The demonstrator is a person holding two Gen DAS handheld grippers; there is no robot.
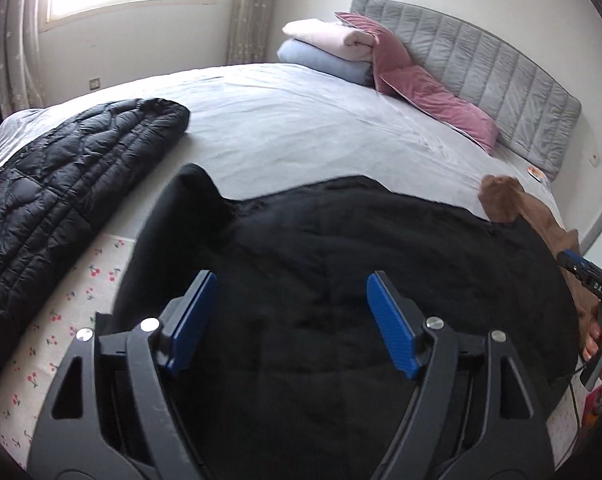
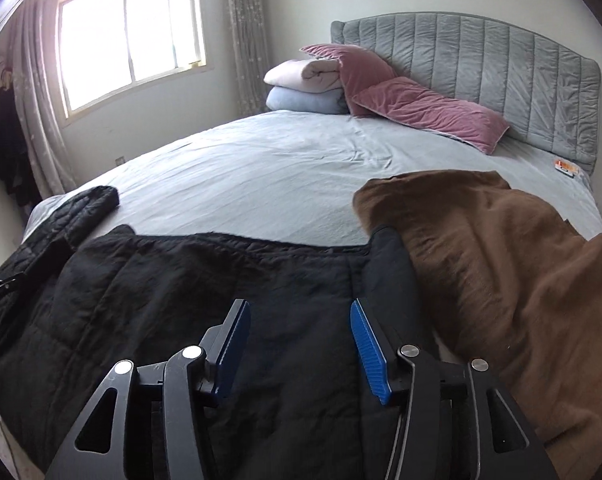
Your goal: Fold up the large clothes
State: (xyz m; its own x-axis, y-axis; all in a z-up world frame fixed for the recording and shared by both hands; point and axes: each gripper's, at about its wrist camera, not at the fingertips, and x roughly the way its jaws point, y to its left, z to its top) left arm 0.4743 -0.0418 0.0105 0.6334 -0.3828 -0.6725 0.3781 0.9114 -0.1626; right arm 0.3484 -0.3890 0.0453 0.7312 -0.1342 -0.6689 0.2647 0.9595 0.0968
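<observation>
I had both grippers over the near edge of the bed (image 2: 261, 168), each one pointing down at the black jacket (image 2: 229, 280). This jacket lay spread flat on the grey sheet, across the near side of the mattress, with one sleeve (image 1: 197, 200) sticking up toward the middle of the bed.

The left gripper (image 1: 291, 320) had its blue pads (image 1: 193, 320) wide apart, and nothing was between them; only the black cloth lay below. The right gripper (image 2: 299, 346) also had its fingers apart, a little narrower, and I saw nothing pinched there either. Its pads hung above the right part of the jacket.

Just beside the jacket on the right lay a brown garment (image 2: 493, 264), crumpled, and its edge touched or covered the jacket's right border. On the left side lay a black quilted puffer coat (image 1: 61, 184), near the jacket, partly on the sheet and partly on a cloth with cherry print (image 1: 61, 320).

At the head of the bed stood a grey padded headboard (image 2: 481, 64), with two pink pillows (image 2: 421, 108) and two folded blankets (image 2: 301, 84) stacked next to them. A bright window (image 2: 129, 32) was in the far wall.
</observation>
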